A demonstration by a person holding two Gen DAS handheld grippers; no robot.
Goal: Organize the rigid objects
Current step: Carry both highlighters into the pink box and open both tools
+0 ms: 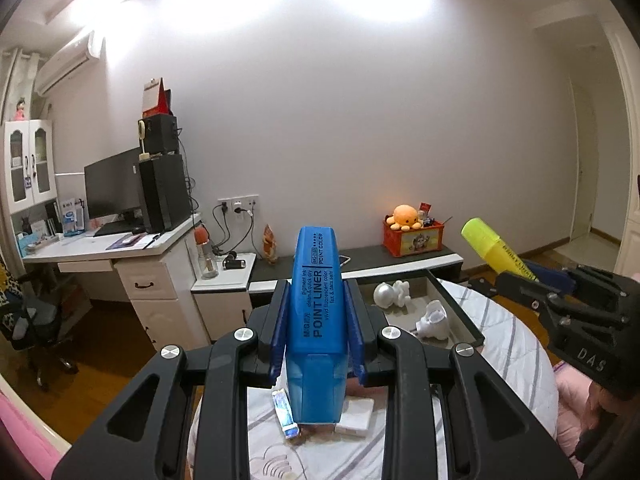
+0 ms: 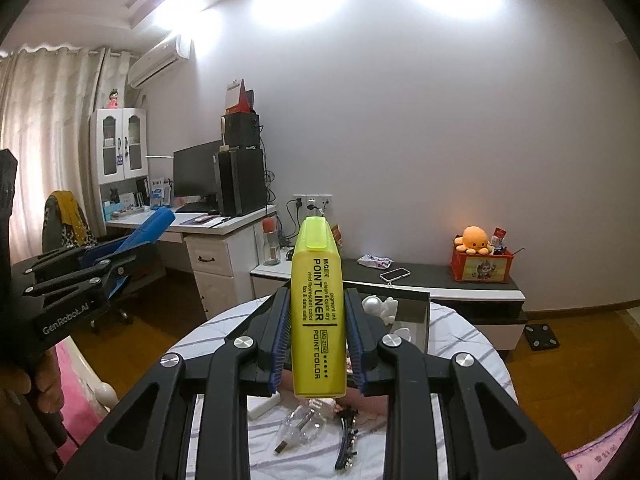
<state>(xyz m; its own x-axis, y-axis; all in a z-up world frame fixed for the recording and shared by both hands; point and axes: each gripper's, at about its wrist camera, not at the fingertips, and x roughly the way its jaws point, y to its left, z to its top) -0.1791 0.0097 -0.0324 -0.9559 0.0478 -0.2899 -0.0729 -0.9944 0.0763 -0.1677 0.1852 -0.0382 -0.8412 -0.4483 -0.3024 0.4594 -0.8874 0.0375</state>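
Two grips: your left gripper clamps the blue plastic highlighter, your right gripper the yellow plastic highlighter, both above the round striped-cloth table.

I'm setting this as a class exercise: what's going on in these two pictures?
A person holds a gripper in each hand above a round table. The left gripper is shut on a blue highlighter; the right gripper is shut on a yellow highlighter. Both markers are off the table, caps pointing away. A glass tray holding white figurines sits just ahead; small items remain on the table.
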